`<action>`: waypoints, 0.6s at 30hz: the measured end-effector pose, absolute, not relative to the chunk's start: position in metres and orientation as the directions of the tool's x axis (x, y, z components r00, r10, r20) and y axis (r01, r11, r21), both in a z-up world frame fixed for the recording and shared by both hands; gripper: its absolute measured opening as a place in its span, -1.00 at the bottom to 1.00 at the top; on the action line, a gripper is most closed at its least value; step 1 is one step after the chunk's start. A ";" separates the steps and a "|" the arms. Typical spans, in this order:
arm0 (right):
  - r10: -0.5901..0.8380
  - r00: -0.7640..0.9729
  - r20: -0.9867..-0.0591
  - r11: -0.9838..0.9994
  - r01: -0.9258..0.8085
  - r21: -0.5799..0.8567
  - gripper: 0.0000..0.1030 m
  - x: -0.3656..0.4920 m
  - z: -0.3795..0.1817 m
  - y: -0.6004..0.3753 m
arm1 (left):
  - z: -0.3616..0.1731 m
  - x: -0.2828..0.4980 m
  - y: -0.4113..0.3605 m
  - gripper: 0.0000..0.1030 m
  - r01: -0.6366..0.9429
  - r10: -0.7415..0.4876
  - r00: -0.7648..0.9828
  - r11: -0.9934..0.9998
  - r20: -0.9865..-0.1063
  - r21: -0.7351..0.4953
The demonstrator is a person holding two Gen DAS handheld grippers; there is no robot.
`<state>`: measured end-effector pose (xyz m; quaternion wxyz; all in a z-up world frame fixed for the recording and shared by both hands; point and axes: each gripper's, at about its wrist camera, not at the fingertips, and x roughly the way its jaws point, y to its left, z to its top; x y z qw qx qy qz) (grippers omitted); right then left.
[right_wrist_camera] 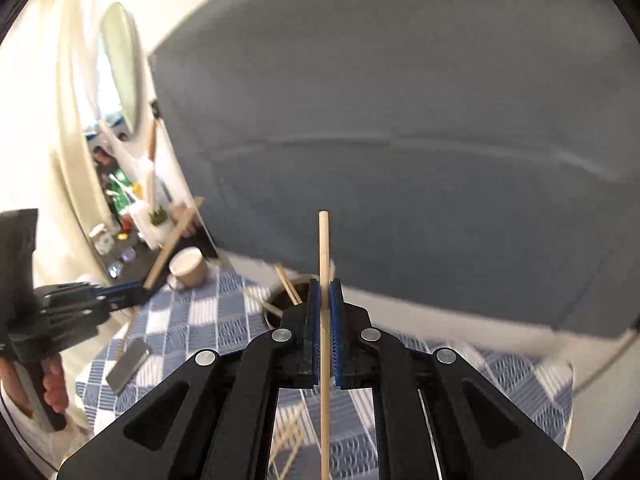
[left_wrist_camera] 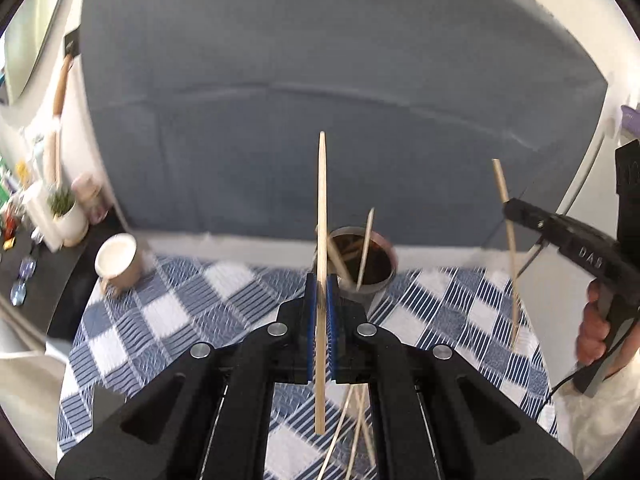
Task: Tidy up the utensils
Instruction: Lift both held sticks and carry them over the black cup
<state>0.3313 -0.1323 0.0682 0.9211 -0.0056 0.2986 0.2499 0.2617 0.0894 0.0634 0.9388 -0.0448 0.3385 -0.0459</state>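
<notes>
Left gripper point(left_wrist_camera: 320, 280) jaws clamped on upright chopstick point(left_wrist_camera: 321, 240), right gripper point(right_wrist_camera: 325, 286) jaws likewise pinching second chopstick point(right_wrist_camera: 324, 300), dark cup point(left_wrist_camera: 370, 264) just beyond both

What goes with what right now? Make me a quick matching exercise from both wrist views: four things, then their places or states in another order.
Things:
1. left gripper
2. dark cup
3. white mug
4. loose chopsticks

States:
A. lying on the checked cloth, below the grippers
B. standing on the cloth's far left corner
C. shut on one chopstick
D. standing at the cloth's far edge with sticks inside

Pairs: 1-C, 2-D, 3-B, 4-A
</notes>
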 end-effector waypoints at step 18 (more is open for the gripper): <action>0.577 0.688 -0.439 0.807 -0.562 0.180 -0.91 0.402 0.078 -0.106 | 0.067 0.353 0.055 -0.90 0.141 -0.183 0.795 0.983 -0.578 -0.116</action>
